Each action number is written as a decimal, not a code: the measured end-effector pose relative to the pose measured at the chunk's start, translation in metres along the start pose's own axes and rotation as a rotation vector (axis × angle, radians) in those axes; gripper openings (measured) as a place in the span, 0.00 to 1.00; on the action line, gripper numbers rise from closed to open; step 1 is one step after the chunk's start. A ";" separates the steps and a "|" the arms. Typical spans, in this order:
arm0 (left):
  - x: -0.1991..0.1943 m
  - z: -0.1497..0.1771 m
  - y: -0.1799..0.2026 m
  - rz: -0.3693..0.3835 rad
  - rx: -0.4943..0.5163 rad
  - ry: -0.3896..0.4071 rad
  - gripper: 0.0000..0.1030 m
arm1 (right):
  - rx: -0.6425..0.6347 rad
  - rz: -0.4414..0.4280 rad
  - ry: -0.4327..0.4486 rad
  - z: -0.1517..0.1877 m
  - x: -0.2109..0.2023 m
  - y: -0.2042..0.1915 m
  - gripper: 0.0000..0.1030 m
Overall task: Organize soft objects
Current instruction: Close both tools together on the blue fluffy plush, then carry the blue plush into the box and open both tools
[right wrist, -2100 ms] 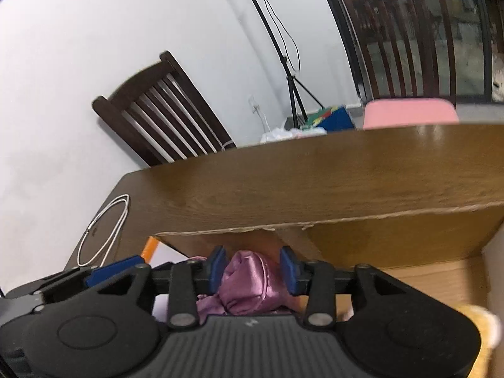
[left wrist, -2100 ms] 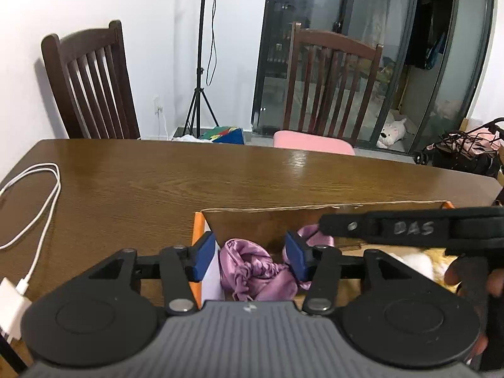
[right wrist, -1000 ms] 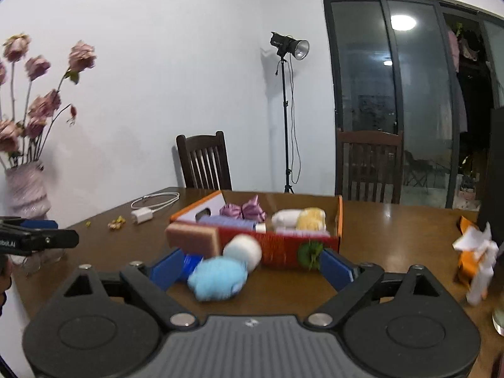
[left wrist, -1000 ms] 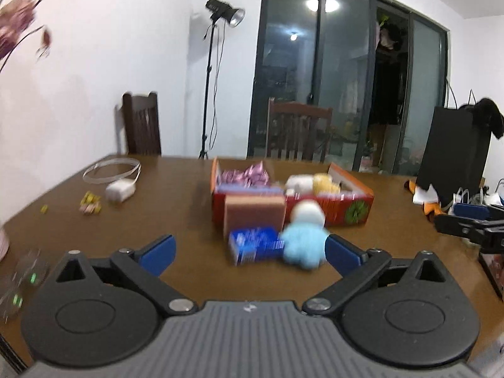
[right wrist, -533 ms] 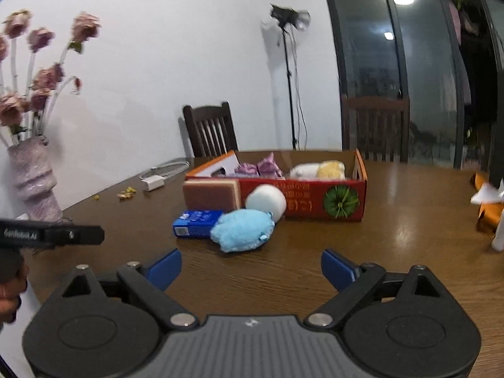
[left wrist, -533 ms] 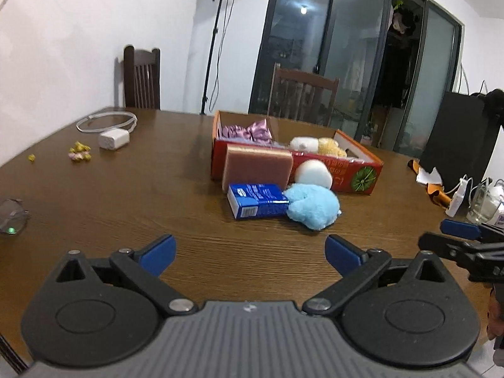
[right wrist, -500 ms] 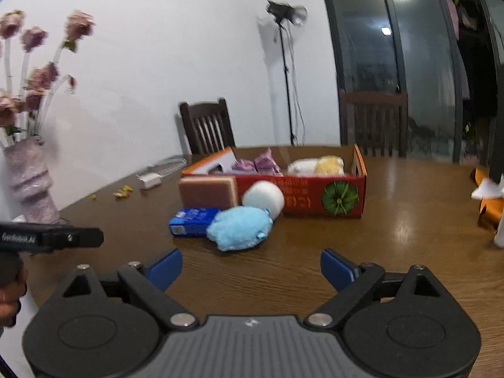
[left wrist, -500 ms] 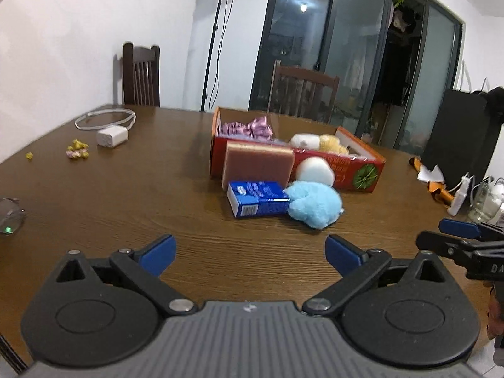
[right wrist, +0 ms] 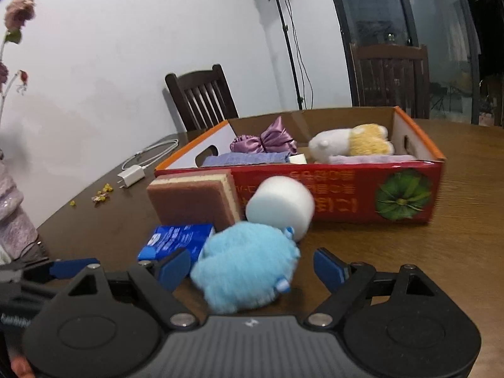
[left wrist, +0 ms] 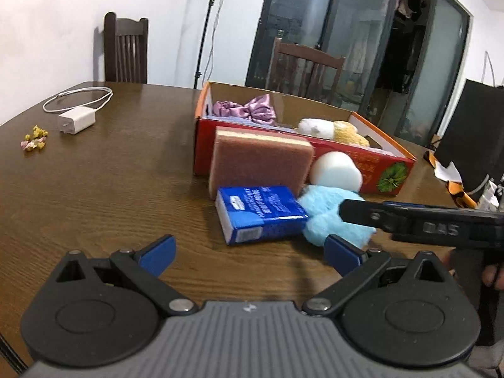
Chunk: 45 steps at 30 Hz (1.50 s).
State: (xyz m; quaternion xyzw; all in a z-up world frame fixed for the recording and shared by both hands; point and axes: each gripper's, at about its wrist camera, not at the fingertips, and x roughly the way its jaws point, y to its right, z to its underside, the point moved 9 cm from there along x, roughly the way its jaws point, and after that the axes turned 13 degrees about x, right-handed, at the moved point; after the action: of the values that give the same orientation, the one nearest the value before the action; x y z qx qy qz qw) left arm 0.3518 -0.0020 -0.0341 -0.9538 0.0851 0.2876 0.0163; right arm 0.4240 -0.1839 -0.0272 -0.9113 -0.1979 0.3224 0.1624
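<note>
Nearest in the right wrist view, the right gripper (right wrist: 252,267) tilts down toward the brown wooden table (right wrist: 441,252), its blue-padded jaws spread wide but just now narrowing, with the fluffy light-blue plush toy (right wrist: 245,264) lying between them; the pads do not press it. The left gripper (left wrist: 249,252) also angles downward, jaws wide apart with nothing between them, aimed at the flat blue cardboard packet (left wrist: 260,214) that lies just left of the plush toy and touches it. From the left wrist view the right gripper's black finger (left wrist: 409,223) reaches in from the right across the plush, a fingertip of the person's hand (left wrist: 491,278) showing behind it. Just beyond stand a white foam cylinder (right wrist: 280,204) and a brown-and-tan rectangular sponge (right wrist: 195,201), both upright against the near wall of the red-and-orange cardboard box (right wrist: 346,195). Inside the box lie a purple satin scrunchie (right wrist: 264,143), folded lilac cloths (right wrist: 245,159) and a white-and-yellow plush animal (right wrist: 349,143). Far left on the table sits a white charger with coiled cable (left wrist: 77,119).
</note>
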 end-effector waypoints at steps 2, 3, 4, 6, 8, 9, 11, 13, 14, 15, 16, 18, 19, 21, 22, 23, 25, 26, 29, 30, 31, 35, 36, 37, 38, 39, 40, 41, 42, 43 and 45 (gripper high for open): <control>0.002 0.001 -0.004 0.003 -0.016 -0.002 1.00 | 0.020 0.010 -0.019 -0.002 0.014 0.001 0.73; 0.003 0.002 -0.006 0.004 -0.023 -0.004 1.00 | 0.040 0.004 -0.026 -0.003 0.018 0.002 0.69; 0.003 0.003 -0.007 0.003 -0.027 -0.009 1.00 | 0.061 -0.007 -0.039 -0.003 0.021 0.004 0.56; 0.004 0.006 -0.008 0.003 -0.034 -0.020 1.00 | 0.073 -0.023 -0.058 0.000 0.023 0.007 0.50; 0.002 0.009 -0.006 0.012 -0.041 -0.030 0.99 | 0.073 -0.056 -0.089 0.008 0.013 0.008 0.49; -0.001 0.011 -0.003 0.018 -0.042 -0.032 0.99 | 0.070 -0.071 -0.107 0.013 0.006 0.009 0.48; -0.009 0.013 0.007 0.049 -0.039 -0.025 0.98 | 0.041 -0.108 -0.155 0.029 -0.017 0.008 0.49; -0.017 0.014 0.024 0.122 -0.035 -0.018 0.96 | 0.015 -0.121 -0.161 0.042 -0.041 0.009 0.52; -0.019 0.014 0.031 0.160 -0.036 -0.015 0.93 | 0.017 -0.113 -0.140 0.046 -0.055 0.014 0.55; -0.020 0.013 0.040 0.209 -0.040 -0.012 0.93 | 0.024 -0.107 -0.133 0.048 -0.064 0.018 0.55; -0.020 0.013 0.047 0.249 -0.045 -0.010 0.91 | 0.036 -0.105 -0.130 0.050 -0.072 0.022 0.55; -0.016 0.013 0.060 0.295 -0.046 -0.012 0.82 | 0.082 -0.105 -0.111 0.053 -0.086 0.031 0.55; -0.012 0.013 0.065 0.309 -0.037 -0.025 0.73 | 0.099 -0.108 -0.108 0.053 -0.088 0.034 0.55; -0.004 0.016 0.075 0.344 -0.024 -0.073 0.61 | 0.136 -0.102 -0.101 0.054 -0.087 0.042 0.55; -0.001 0.017 0.078 0.359 -0.030 -0.096 0.54 | 0.146 -0.102 -0.097 0.053 -0.086 0.044 0.54; -0.001 0.018 0.079 0.371 -0.046 -0.099 0.53 | 0.160 -0.108 -0.090 0.052 -0.084 0.045 0.54; -0.001 0.019 0.079 0.383 -0.063 -0.106 0.47 | 0.196 -0.132 -0.086 0.051 -0.080 0.047 0.54; -0.001 0.019 0.078 0.389 -0.072 -0.106 0.44 | 0.212 -0.146 -0.093 0.051 -0.077 0.047 0.54; -0.001 0.020 0.079 0.420 -0.099 -0.100 0.30 | 0.238 -0.188 -0.119 0.054 -0.066 0.045 0.39; -0.002 0.018 0.078 0.413 -0.104 -0.094 0.30 | 0.245 -0.208 -0.119 0.053 -0.064 0.042 0.35; -0.003 0.014 0.076 0.404 -0.098 -0.083 0.30 | 0.249 -0.214 -0.115 0.051 -0.063 0.040 0.33; -0.008 -0.027 0.070 0.379 -0.060 0.028 0.30 | 0.190 -0.225 -0.072 0.024 -0.063 0.026 0.32; -0.008 -0.045 0.067 0.378 -0.038 0.061 0.30 | 0.175 -0.234 -0.046 0.011 -0.064 0.022 0.32; -0.006 -0.061 0.064 0.376 -0.021 0.082 0.30 | 0.153 -0.243 -0.017 -0.006 -0.064 0.018 0.32; 0.000 -0.081 0.060 0.372 -0.007 0.097 0.30 | 0.127 -0.251 0.010 -0.025 -0.062 0.013 0.32; 0.008 -0.101 0.055 0.367 0.003 0.109 0.30 | 0.103 -0.255 0.033 -0.046 -0.057 0.009 0.32; 0.018 -0.119 0.050 0.364 0.013 0.114 0.30 | 0.086 -0.257 0.050 -0.063 -0.051 0.007 0.32; 0.031 -0.137 0.044 0.360 0.015 0.111 0.30 | 0.063 -0.253 0.068 -0.084 -0.042 0.005 0.32; 0.047 -0.155 0.037 0.360 0.012 0.102 0.30 | 0.048 -0.247 0.075 -0.102 -0.031 0.003 0.32; 0.063 -0.170 0.031 0.355 0.014 0.092 0.30 | 0.040 -0.238 0.077 -0.119 -0.017 0.002 0.32; 0.096 -0.194 0.021 0.343 0.029 0.071 0.30 | 0.046 -0.219 0.069 -0.151 0.014 0.004 0.32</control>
State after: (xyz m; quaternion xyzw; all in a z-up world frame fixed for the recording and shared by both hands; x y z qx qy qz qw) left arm 0.5333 -0.0534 0.0751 -0.9345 0.2514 0.2510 -0.0224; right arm 0.5333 -0.2063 0.0757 -0.8909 -0.2831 0.2754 0.2243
